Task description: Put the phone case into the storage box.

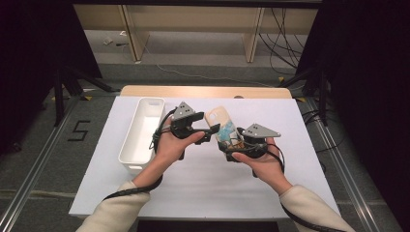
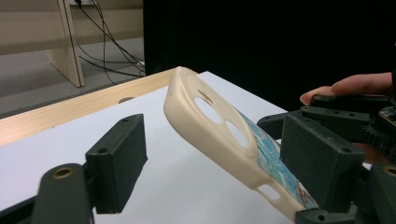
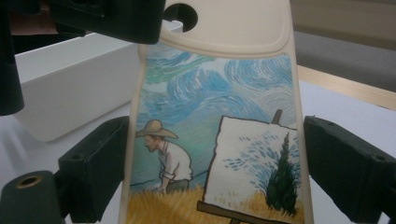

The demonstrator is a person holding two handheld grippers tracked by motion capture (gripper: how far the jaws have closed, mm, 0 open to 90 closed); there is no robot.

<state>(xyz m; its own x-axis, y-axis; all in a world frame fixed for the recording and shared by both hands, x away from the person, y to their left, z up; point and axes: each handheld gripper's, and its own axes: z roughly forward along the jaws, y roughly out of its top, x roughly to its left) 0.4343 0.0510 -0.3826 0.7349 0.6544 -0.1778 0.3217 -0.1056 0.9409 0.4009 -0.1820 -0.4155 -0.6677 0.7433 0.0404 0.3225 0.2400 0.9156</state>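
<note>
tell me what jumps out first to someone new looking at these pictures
The cream phone case with a painted scene of a straw-hatted painter at an easel stands out, held above the white table between the jaws of the right tool. The left tool sits open around its top end, with a white bin at the left.

There is one sign to read. A big black number 5 (image 1: 79,130) is marked on the grey floor (image 1: 43,159), to the left of the counter (image 1: 203,183). It is made of straight black strips.

The phone case (image 3: 215,116) has a painted picture on it, with a man in a straw hat, a blue swirly sky and a little painting of a dark tree on a stand. No words, names or numbers can be read on that picture.

The white bin (image 1: 142,130) has no label that can be read.
</note>
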